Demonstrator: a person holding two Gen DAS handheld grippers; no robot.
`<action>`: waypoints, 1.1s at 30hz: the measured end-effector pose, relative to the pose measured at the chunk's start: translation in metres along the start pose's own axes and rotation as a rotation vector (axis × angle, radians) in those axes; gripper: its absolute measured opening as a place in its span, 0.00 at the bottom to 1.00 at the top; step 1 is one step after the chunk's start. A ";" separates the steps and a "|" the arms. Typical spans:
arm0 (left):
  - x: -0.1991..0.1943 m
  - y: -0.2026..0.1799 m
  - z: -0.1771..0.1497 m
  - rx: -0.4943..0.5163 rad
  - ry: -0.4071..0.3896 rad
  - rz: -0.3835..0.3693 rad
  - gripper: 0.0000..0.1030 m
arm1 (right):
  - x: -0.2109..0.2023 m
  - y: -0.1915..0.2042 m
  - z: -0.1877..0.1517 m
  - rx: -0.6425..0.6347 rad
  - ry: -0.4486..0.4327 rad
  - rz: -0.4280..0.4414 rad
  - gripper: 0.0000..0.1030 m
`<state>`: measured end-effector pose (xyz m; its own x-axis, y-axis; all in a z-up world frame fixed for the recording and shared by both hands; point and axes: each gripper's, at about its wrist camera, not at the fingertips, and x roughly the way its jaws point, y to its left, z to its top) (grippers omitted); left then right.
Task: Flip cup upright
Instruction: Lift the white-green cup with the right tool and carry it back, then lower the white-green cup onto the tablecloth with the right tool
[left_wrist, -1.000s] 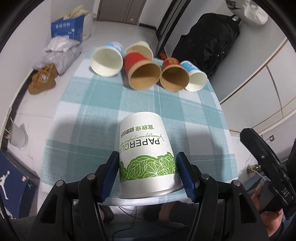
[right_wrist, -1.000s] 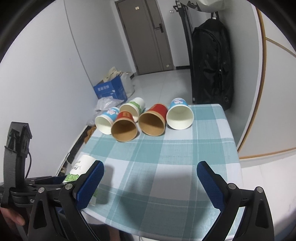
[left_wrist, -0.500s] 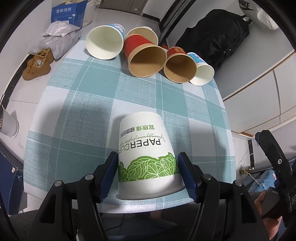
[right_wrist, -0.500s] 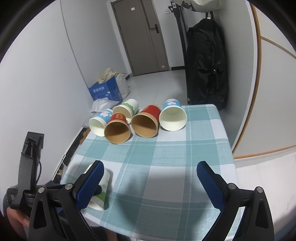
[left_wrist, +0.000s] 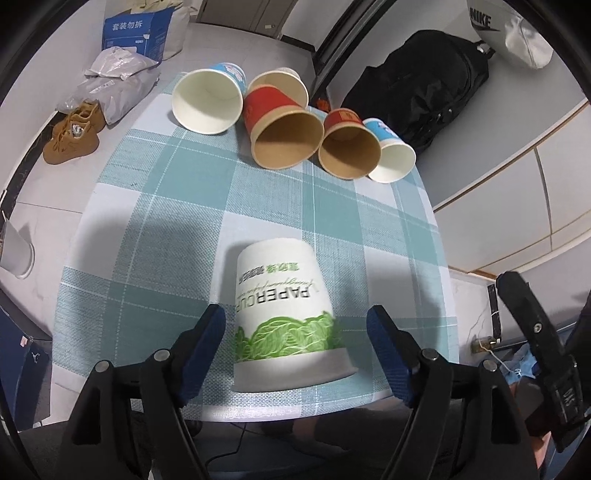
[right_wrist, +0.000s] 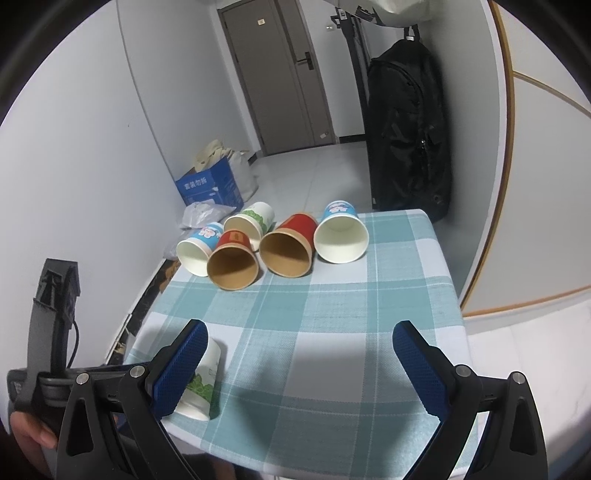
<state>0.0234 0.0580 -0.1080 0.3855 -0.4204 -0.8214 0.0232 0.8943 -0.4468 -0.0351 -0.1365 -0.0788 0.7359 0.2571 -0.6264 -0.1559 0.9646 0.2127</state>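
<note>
A white paper cup with green leaves (left_wrist: 284, 317) stands upside down, rim down, on the checked tablecloth (left_wrist: 177, 221) near the table's front edge. My left gripper (left_wrist: 295, 332) is open around it, with a gap on each side between its blue pads and the cup. The cup also shows in the right wrist view (right_wrist: 201, 384), partly hidden behind the left finger of my right gripper (right_wrist: 295, 369). My right gripper is open and empty above the front right of the table.
Several cups lie on their sides in a row at the table's far edge: a white-and-blue one (left_wrist: 208, 99), a red one (left_wrist: 282, 129), a smaller red one (left_wrist: 349, 147). A black bag (right_wrist: 406, 136) stands behind the table. A blue box (right_wrist: 208, 184) and shoes (left_wrist: 72, 133) are on the floor.
My left gripper has opened and let go of the leaf cup, which now stands rim down on the table. The right gripper has stayed open.
</note>
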 end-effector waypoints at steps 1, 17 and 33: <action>-0.003 0.001 0.001 -0.005 -0.009 -0.011 0.73 | 0.000 0.000 0.000 0.001 0.000 0.000 0.98; -0.080 -0.015 0.012 0.040 -0.296 0.050 0.73 | -0.012 0.014 0.000 -0.066 -0.045 0.045 0.98; -0.085 0.012 -0.008 0.059 -0.458 0.232 0.73 | -0.014 0.059 -0.013 -0.179 -0.070 0.183 0.98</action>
<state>-0.0166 0.1033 -0.0461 0.7508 -0.1112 -0.6511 -0.0638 0.9689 -0.2391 -0.0627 -0.0820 -0.0671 0.7273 0.4298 -0.5351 -0.4005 0.8989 0.1776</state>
